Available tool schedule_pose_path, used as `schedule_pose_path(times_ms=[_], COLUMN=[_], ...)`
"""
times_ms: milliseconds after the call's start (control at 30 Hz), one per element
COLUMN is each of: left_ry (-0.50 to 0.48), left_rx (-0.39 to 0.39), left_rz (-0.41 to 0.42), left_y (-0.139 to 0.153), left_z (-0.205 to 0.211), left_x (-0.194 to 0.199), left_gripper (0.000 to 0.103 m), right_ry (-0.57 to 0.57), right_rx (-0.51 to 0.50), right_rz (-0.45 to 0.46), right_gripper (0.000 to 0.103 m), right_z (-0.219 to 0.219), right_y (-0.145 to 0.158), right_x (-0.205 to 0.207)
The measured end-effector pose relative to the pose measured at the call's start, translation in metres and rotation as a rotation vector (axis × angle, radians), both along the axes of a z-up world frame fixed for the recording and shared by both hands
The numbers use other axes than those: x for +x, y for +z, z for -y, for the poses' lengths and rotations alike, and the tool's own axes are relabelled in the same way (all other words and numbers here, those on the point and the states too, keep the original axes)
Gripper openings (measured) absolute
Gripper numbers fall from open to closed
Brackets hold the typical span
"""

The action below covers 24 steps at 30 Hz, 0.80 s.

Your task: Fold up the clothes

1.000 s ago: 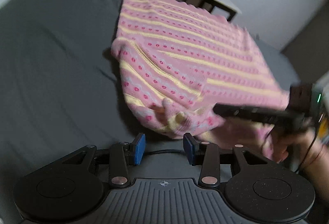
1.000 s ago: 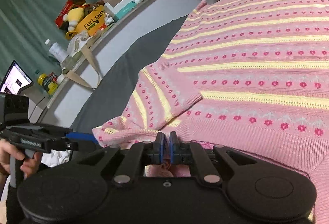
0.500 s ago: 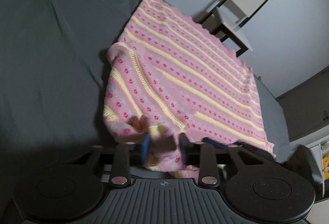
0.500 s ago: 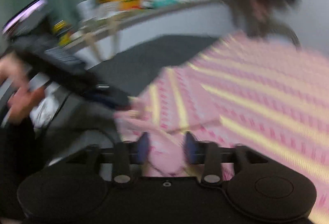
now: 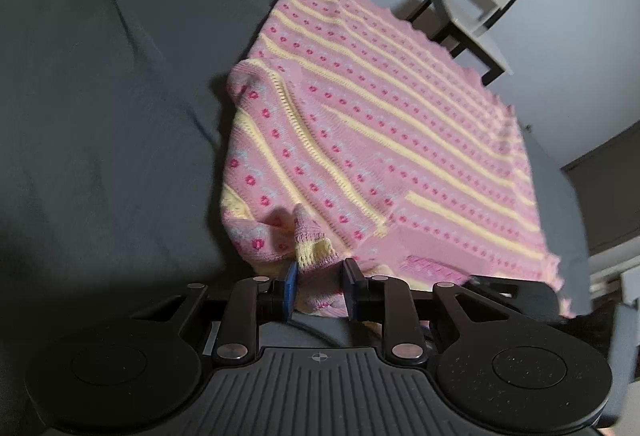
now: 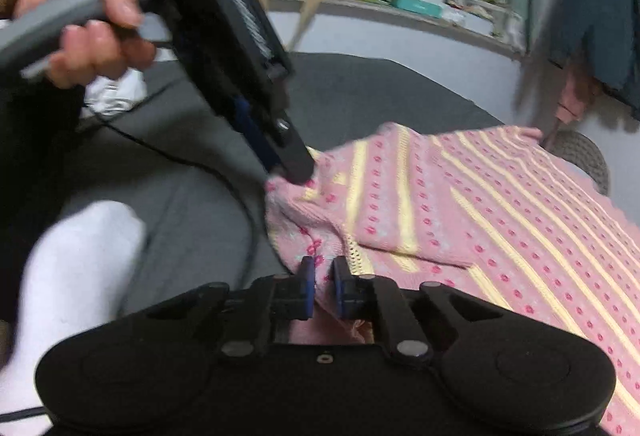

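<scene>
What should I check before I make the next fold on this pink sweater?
1. Left tongs on the pink sweater: cannot tell. The yellow cuff sits between the blue pads, but a gap shows.
2. Right tongs on the sweater: cannot tell. Fabric lies between the pads, but the contact is not visible.
3. Sweater body flat on the dark grey bedsheet: ok.
4. Sleeve folded neatly over the body: not ok, bunched at the near end.
5. Black cable clear of the sweater: not ok, it runs right beside the edge.
</scene>
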<state>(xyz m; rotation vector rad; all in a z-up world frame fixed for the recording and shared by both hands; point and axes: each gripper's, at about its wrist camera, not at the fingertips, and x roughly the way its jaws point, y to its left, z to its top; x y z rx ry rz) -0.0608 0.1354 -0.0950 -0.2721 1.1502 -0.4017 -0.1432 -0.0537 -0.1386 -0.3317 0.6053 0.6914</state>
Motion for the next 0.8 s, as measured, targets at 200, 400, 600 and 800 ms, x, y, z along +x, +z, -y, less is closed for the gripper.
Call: schedule_pose_path(times_ms=[200, 400, 600, 800], left_ry=[-0.090, -0.304, -0.354, -0.213], left_rx=[0.172, 0.493, 0.398, 0.362], left_rz=[-0.037, -0.062, -0.001, 0.208], left_y=[0.019, 0.006, 0.021, 0.048], left_z=[-0.012, -0.004, -0.003, -0.023], left_x=[0.003, -0.004, -0.010, -0.014], left_gripper=[0.012, 0.012, 0.014, 0.086], right_ry=[0.144, 0.157, 0.168, 0.000], right_rx=[0.039, 0.007, 0.085, 0.274], right_rz=[-0.060, -0.096, -0.149, -0.146], right_gripper=[0.008, 0.009, 0.022, 0.041], right_z=[-0.025, -0.043, -0.026, 0.003], right_y=[0.004, -0.012, 0.000, 0.014], right_x=[-0.015, -0.020, -0.012, 0.004])
